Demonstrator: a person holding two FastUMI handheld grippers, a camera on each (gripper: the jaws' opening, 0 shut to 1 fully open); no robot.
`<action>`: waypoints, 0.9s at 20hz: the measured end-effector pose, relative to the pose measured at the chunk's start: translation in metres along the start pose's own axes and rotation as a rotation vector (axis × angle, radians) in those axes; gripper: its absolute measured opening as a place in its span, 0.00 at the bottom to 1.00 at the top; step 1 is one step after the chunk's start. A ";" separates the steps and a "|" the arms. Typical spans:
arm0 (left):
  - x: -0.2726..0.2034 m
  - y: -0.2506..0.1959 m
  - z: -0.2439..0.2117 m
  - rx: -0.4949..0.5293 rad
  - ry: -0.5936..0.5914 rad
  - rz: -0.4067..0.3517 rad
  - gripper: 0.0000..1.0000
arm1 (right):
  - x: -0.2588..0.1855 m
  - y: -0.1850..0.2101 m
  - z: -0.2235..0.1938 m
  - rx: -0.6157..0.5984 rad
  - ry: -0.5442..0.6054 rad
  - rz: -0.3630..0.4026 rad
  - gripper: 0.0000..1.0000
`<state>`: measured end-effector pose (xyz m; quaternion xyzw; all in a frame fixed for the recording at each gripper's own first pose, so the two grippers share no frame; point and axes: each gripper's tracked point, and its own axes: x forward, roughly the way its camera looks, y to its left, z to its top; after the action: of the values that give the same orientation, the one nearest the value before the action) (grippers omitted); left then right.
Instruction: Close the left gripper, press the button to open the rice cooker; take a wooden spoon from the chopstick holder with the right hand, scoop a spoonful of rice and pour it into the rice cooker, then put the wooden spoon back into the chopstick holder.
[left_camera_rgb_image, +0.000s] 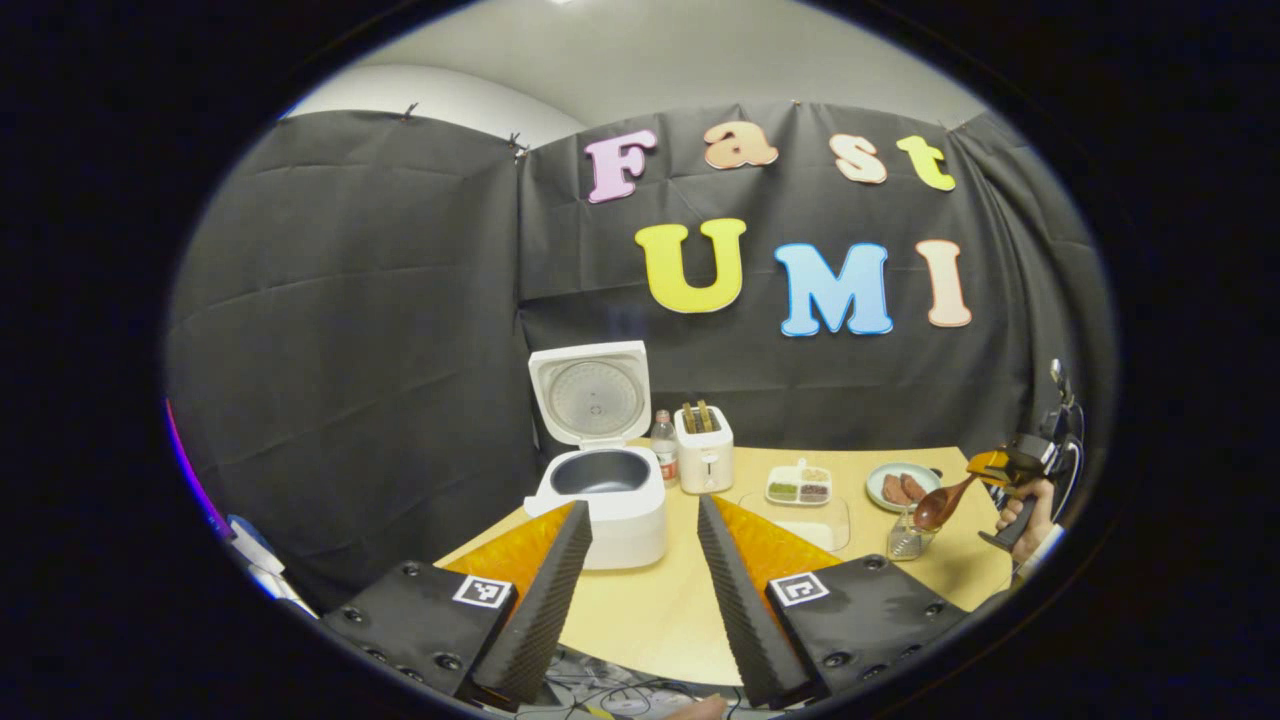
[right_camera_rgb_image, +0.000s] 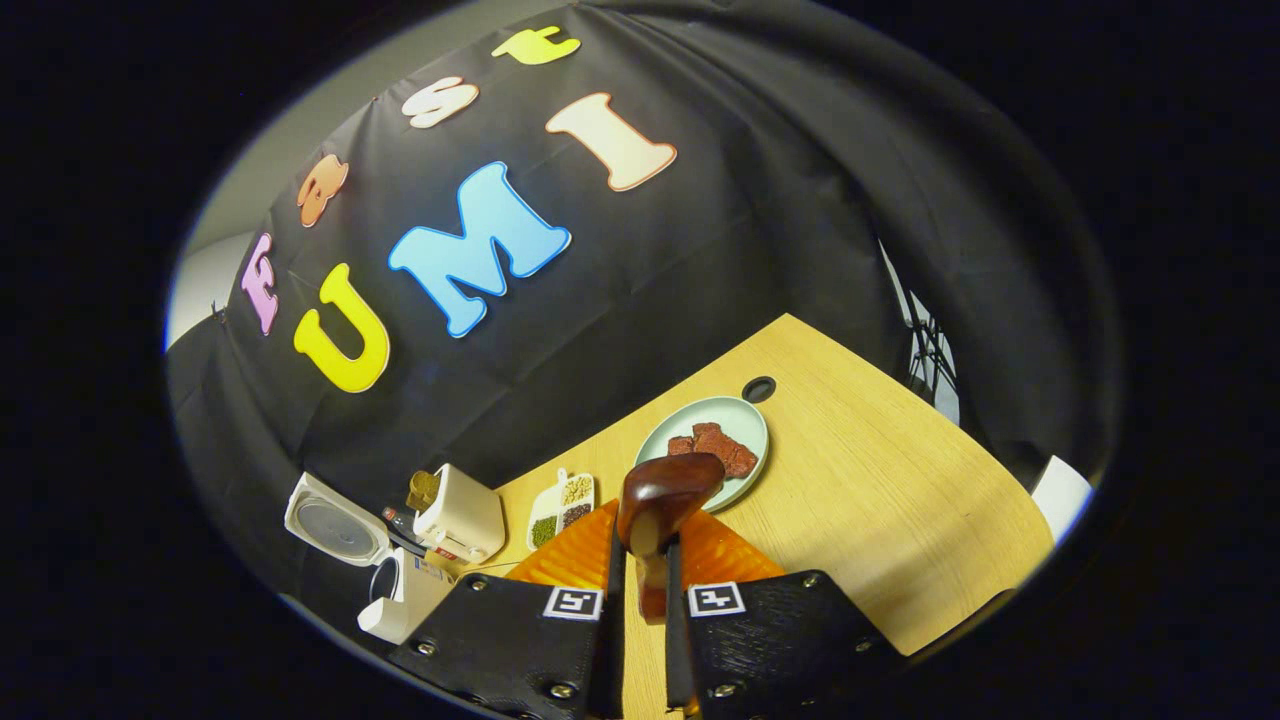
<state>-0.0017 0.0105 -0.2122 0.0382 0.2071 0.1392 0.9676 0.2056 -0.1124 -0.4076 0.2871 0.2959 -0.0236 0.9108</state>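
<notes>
Looking along left gripper (left_camera_rgb_image: 640, 570): fingers spread wide, nothing between them.
Rice cooker (left_camera_rgb_image: 605, 495): just ahead of its left finger, lid up, on the table (left_camera_rgb_image: 650, 600).
Right gripper (left_camera_rgb_image: 985, 470), far right: holding wooden spoon (left_camera_rgb_image: 940, 508) above chopstick holder (left_camera_rgb_image: 908, 540).
Right gripper view: gripper (right_camera_rgb_image: 642, 590) clamped on wooden spoon (right_camera_rgb_image: 665, 490), bowl ahead; plate (right_camera_rgb_image: 745, 420) beyond.

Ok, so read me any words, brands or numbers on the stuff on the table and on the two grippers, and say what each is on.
No text here can be read.
Bottle: its label is too small to read.
Toaster: front marking too blurred.
Left gripper and right gripper, which holds the wooden spoon: square black-and-white code tags, no words.
</notes>
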 end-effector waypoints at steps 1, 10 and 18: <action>-0.002 0.001 0.001 -0.004 -0.005 -0.003 0.80 | -0.007 0.004 -0.001 -0.010 -0.003 0.007 0.17; 0.005 0.021 0.016 -0.079 -0.051 -0.054 0.79 | -0.089 0.070 -0.016 -0.122 -0.032 0.039 0.17; 0.029 0.107 0.020 -0.149 -0.067 -0.102 0.79 | -0.114 0.174 -0.048 -0.178 -0.072 0.032 0.17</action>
<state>0.0045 0.1214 -0.1913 -0.0396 0.1652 0.1033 0.9800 0.1233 0.0438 -0.2881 0.2088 0.2594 0.0073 0.9429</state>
